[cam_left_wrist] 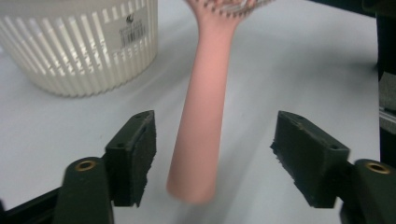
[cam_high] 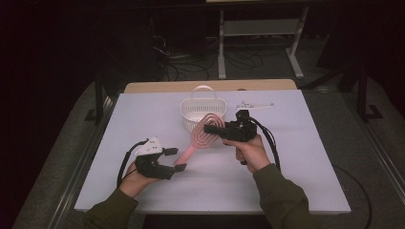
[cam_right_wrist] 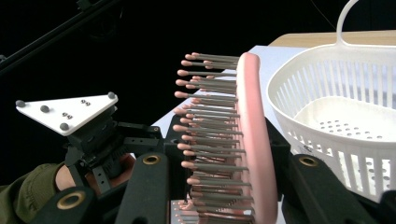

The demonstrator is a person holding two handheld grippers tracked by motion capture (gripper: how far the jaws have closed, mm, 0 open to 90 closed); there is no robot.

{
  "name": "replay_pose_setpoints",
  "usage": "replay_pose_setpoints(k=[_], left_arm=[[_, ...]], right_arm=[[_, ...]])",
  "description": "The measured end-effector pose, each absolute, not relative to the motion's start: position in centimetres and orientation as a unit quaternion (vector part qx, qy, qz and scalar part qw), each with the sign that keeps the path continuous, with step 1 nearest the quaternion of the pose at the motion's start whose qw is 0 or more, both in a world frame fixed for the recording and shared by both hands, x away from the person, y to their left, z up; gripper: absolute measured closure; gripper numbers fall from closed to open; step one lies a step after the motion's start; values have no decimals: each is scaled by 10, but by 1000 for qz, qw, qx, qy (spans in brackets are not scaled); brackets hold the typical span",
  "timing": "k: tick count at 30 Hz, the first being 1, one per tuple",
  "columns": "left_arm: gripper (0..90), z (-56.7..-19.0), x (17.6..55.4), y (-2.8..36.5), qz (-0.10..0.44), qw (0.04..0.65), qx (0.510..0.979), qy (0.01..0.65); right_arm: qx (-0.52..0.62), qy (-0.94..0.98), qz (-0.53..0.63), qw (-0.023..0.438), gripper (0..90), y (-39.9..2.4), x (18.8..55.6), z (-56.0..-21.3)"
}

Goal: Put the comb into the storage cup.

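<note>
Table: a pale lilac work surface bearing all the objects.

Basket: a white slatted plastic basket with a hoop handle, standing upright at mid-table toward the far edge. In the right gripper view its perforated floor is bare.

Hairbrush: a pink vented brush held clear of the table, just in front of the basket's near wall. Its head points toward the basket; its handle slopes down toward the person's left. The body looks like light, stiff moulded plastic, and the handle is smooth and tapering, so it could slip in a loose pinch. The bristles are thin ball-tipped pins, judged springy and a poor seat for a pad. The flat sides of the head frame or the thicker part of the handle offer the firmer hold.

Right gripper: clamped across the brush head, one pad on the pink back, the other on the bristle side. It carries the brush alone.

Left gripper: fingers released. In the left gripper view the pads stand well apart on either side of the handle's end and do not touch it.

White bracket-like part: lies flat beyond the right gripper; its kind cannot be told.
</note>
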State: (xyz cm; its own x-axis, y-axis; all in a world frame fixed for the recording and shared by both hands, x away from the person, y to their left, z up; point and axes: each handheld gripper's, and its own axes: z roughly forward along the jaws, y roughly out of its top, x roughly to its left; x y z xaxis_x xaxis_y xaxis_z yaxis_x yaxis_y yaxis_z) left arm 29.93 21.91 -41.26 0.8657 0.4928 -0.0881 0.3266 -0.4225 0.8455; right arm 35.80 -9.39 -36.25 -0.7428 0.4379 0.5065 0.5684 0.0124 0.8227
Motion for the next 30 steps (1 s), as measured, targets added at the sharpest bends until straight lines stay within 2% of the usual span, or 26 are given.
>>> replay_pose_setpoints(k=[11, 23, 30], left_arm=[[175, -423, 297, 247, 93, 477, 834, 260], [26, -436, 293, 257, 90, 460, 841, 269], [0, -436, 292, 257, 87, 453, 845, 271]], right_arm=[[-355, -710, -605, 51, 631, -94, 359, -363], [-357, -703, -613, 47, 632, -98, 358, -360], [-357, -699, -618, 42, 631, -101, 359, -358]])
